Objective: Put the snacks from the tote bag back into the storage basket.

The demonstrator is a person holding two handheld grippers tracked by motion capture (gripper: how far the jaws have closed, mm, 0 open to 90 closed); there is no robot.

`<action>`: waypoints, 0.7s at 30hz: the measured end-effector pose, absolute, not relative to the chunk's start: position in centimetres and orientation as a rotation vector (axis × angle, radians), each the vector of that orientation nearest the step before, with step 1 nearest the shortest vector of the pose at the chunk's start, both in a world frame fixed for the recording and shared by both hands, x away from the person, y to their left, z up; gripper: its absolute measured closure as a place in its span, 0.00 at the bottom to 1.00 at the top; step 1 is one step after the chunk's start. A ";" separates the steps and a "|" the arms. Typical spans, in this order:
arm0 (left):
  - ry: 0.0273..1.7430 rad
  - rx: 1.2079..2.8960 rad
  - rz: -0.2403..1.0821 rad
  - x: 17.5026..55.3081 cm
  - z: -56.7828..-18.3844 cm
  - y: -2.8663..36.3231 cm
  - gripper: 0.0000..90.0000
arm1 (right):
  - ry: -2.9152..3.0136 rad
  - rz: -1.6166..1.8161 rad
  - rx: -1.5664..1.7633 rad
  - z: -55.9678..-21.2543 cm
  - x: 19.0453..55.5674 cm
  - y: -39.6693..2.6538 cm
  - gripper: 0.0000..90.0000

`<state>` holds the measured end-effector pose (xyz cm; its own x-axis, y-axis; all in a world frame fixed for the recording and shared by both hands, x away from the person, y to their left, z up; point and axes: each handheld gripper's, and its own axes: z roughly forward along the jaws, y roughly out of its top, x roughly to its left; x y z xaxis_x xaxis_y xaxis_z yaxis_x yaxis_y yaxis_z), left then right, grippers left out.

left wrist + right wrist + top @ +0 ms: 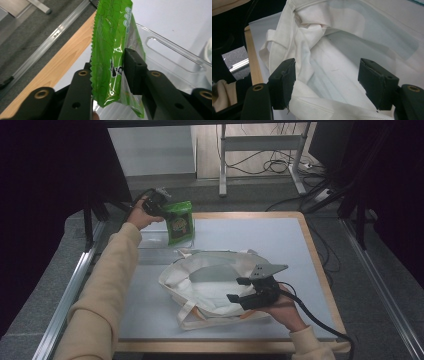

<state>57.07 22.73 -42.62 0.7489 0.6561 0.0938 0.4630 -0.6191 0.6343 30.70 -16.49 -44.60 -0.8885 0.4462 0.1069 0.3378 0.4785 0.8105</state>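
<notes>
A green snack packet (180, 221) (107, 37) stands upright over a clear plastic bin (152, 242) (172, 47) at the table's far left. My left gripper (161, 209) (108, 58) has the packet between its jaws, and the right pad dents its side. A white cloth tote bag (210, 285) (337, 37) lies mid-table with its mouth gaping. My right gripper (235, 289) (327, 67) hovers at the bag's right rim with its jaws wide apart. One fingertip (284, 75) rests against the cloth, and nothing is pinched between the jaws.
The pale blue table top (260, 240) has a wooden border. Metal rails run along both sides of the table. Desk legs and loose cables lie on the floor beyond the far edge. The bag's straps trail toward the near edge.
</notes>
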 end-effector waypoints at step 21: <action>0.835 2.195 0.528 57.5 -40.1 22.2 0.46 | 2.607 1.370 0.684 -44.6 30.7 -16.5 0.34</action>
<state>57.51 22.24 -40.14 0.7066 0.6980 0.1160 0.4038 -0.5324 0.7440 30.67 -16.54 -44.56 -0.8912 0.4418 0.1028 0.3352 0.4888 0.8054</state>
